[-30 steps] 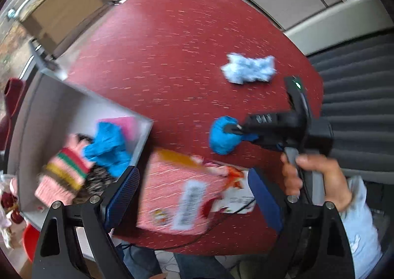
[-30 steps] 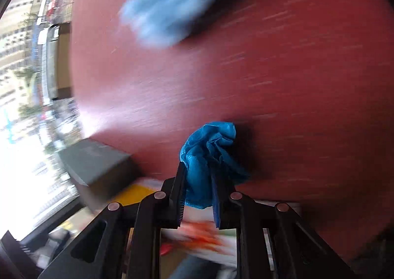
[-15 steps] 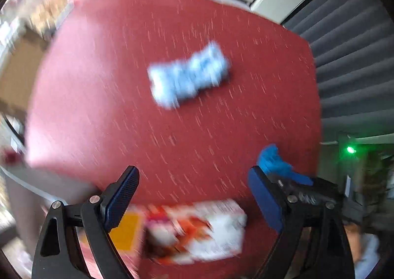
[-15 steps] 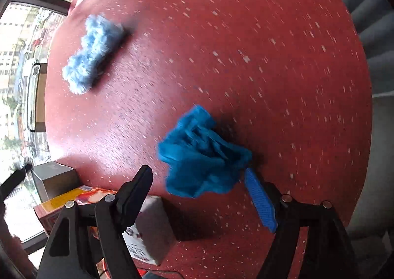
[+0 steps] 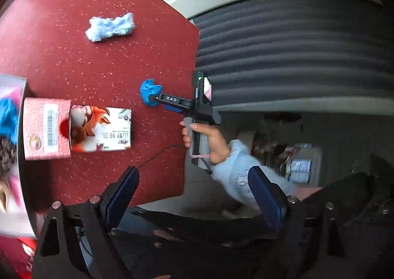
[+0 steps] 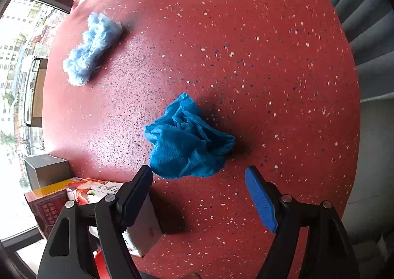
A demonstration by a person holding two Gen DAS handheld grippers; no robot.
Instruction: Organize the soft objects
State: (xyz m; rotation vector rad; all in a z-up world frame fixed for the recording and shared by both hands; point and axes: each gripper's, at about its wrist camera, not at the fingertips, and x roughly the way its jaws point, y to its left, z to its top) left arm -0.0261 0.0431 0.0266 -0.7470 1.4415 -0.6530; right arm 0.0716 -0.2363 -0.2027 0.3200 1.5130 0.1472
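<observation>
A crumpled bright blue cloth (image 6: 184, 141) lies on the red speckled table (image 6: 246, 57). My right gripper (image 6: 198, 173) stands open just behind it, fingers on either side of its near edge, pads not pressing. A fluffy light blue piece (image 6: 93, 47) lies farther off to the left. In the left wrist view the same blue cloth (image 5: 149, 90) sits at the right gripper's (image 5: 160, 103) tips, near the table's edge. My left gripper (image 5: 193, 173) is open and holds nothing, hanging over the table's near edge. The fluffy piece (image 5: 110, 26) lies beyond.
A grey bin (image 5: 22, 175) at the left edge holds several soft items, blurred. Beside it lie a pink box (image 5: 46, 129) and a printed tissue pack (image 5: 98, 129). A cable runs off the table. A person's hand (image 5: 211, 141) holds the right gripper. A dark ribbed sofa (image 5: 295, 45) lies beyond the table.
The right gripper opened and let the blue cloth drop onto the table. The left gripper swung away from the bin toward the table's edge and rose.
</observation>
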